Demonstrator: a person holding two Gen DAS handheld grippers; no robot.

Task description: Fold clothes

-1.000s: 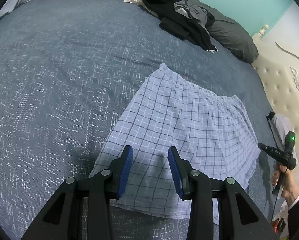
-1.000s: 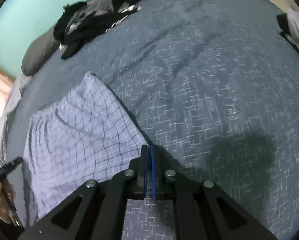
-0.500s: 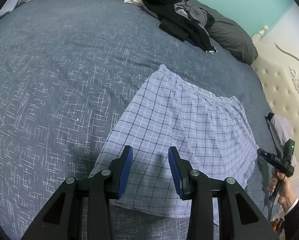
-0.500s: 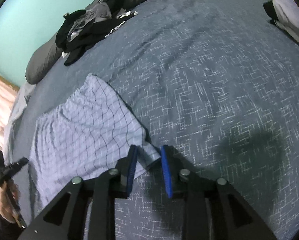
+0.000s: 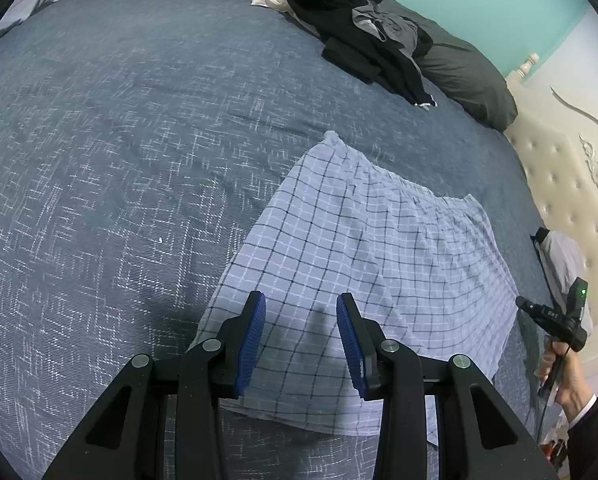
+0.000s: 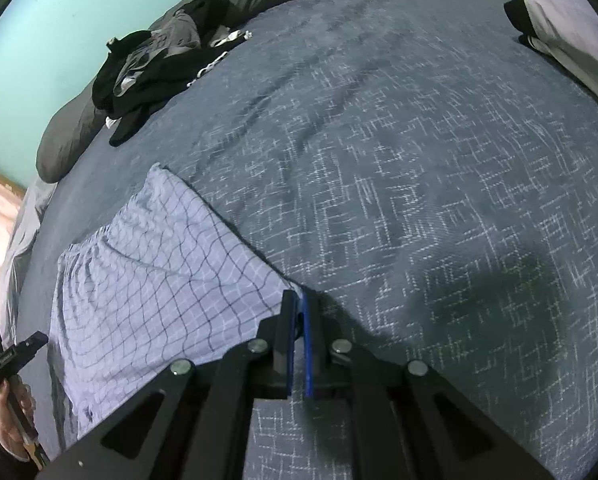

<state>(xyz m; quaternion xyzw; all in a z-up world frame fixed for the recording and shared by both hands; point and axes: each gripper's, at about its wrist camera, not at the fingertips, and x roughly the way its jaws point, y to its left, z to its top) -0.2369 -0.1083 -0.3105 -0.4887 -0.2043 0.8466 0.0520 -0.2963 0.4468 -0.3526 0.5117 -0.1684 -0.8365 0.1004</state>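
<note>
1. Lying spread on the blue-grey bedspread [image 5: 119,160], the checked shorts [image 5: 359,248] are showing their gathered waistband toward the pillows [image 5: 471,76].
2. The right gripper [image 6: 298,300] is pinching the shorts' near corner, its jaws closing together on the cloth.
3. The left gripper [image 5: 301,312] is hovering over the hem, jaws apart, gripping nothing.
4. Dark clothes [image 5: 359,28] are sitting heaped by the pillows.

Blk hand-held gripper [image 5: 301,340], blue pads [image 5: 252,342]

The right tool [image 6: 298,304] was clamped on the checked shorts' [image 6: 159,272] corner at 6 o'clock on the bed [image 6: 419,160].
</note>
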